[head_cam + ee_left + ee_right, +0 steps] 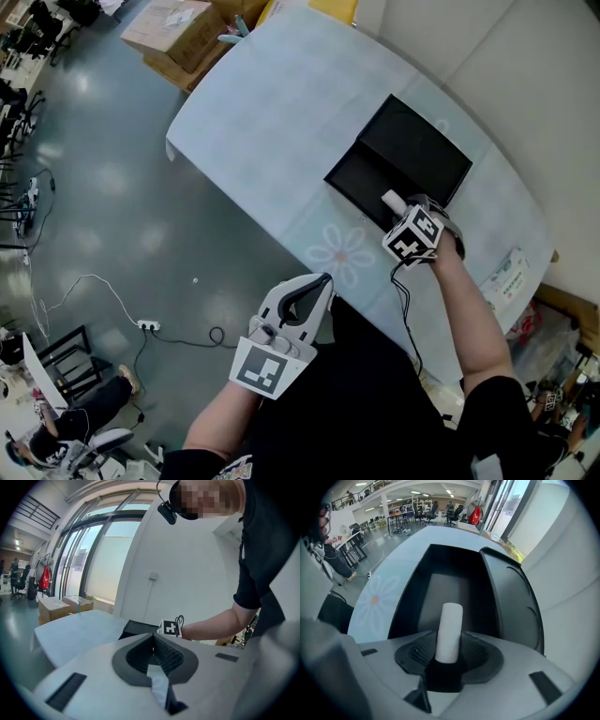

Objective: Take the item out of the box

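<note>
A black box [349, 178] lies open on the pale table [281, 112], its lid [417, 150] folded back on the far side. The item, a white cylinder [392, 200], pokes out over the box in front of my right gripper [405, 210]. In the right gripper view the cylinder [449, 630] stands between the wide-spread jaws of that gripper [449, 654], over the box's dark inside [440, 585]. I see no pad pressing on it. My left gripper [317, 289] hangs off the table's near edge, shut and empty [152, 652].
Cardboard boxes [178, 33] stand on the floor beyond the table's far left corner. A printed packet [506, 277] lies at the table's right end. A power strip with cable [148, 325] and a chair [66, 352] are on the grey floor at left.
</note>
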The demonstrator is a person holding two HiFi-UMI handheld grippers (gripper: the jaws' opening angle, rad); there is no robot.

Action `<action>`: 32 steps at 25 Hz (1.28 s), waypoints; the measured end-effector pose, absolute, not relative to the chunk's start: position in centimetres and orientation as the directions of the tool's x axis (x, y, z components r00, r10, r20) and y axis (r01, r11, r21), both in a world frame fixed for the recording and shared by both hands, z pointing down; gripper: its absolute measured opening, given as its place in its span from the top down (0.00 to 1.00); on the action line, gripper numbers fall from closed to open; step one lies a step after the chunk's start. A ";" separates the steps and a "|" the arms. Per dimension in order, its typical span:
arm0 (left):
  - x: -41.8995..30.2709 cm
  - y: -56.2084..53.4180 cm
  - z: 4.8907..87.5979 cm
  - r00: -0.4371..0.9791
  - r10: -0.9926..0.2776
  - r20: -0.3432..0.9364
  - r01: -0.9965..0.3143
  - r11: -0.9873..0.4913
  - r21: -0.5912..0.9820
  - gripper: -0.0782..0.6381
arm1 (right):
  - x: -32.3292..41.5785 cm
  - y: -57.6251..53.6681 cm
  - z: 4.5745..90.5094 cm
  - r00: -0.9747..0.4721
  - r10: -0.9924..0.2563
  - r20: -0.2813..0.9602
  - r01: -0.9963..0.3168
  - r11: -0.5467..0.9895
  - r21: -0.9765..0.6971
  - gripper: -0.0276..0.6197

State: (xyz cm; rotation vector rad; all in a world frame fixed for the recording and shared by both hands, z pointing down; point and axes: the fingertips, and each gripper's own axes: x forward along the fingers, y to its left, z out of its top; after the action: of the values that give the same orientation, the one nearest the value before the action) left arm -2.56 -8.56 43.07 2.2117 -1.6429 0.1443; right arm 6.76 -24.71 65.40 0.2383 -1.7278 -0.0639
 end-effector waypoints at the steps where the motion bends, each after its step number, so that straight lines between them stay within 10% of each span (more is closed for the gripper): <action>1: -2.6 -8.5 43.0 0.311 -0.901 0.302 -0.940 -0.244 0.239 0.88 | 6.8 -24.7 65.5 -0.132 -0.201 0.971 -0.105 0.976 0.188 0.69; 32: -1.8 -5.4 40.6 0.358 -0.893 0.273 -0.928 -0.308 0.208 0.88 | 6.9 -23.9 59.6 -0.322 -0.350 0.880 -0.215 0.932 0.292 0.75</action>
State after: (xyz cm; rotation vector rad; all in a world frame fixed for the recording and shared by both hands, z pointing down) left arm -1.75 -5.39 40.64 2.2983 -1.6066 0.1519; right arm 6.92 -23.95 59.64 0.4118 -1.9146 -0.1434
